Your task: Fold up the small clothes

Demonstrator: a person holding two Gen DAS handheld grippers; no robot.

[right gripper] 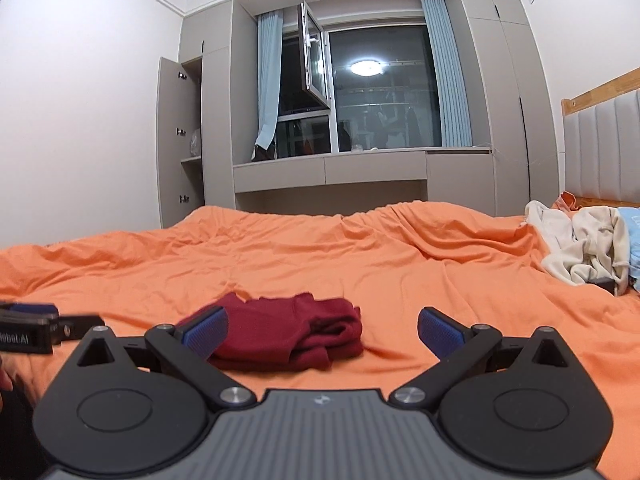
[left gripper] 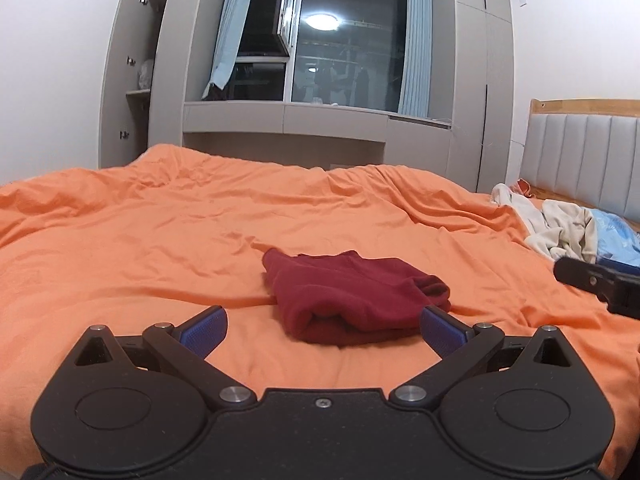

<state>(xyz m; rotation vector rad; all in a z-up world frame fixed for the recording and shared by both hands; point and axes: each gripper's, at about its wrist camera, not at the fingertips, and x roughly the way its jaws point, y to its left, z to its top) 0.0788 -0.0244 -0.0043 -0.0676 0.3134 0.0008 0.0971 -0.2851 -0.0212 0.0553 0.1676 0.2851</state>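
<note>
A dark red garment [left gripper: 352, 300] lies folded into a compact bundle on the orange bedsheet [left gripper: 160, 240]. My left gripper [left gripper: 324, 330] is open and empty, just in front of the bundle, with its blue fingertips [left gripper: 440, 328] on either side of the near edge. In the right wrist view the same red garment [right gripper: 292, 332] lies ahead and left. My right gripper [right gripper: 324, 330] is open and empty, its left fingertip overlapping the bundle's left part in the view. The left gripper's body [right gripper: 28, 334] shows at the left edge.
A heap of cream and light blue clothes [left gripper: 568, 232] lies at the right by the padded headboard [left gripper: 588, 160]; it also shows in the right wrist view [right gripper: 588, 244]. The right gripper's body [left gripper: 600, 284] shows at the right. Grey cabinets and a window stand beyond the bed.
</note>
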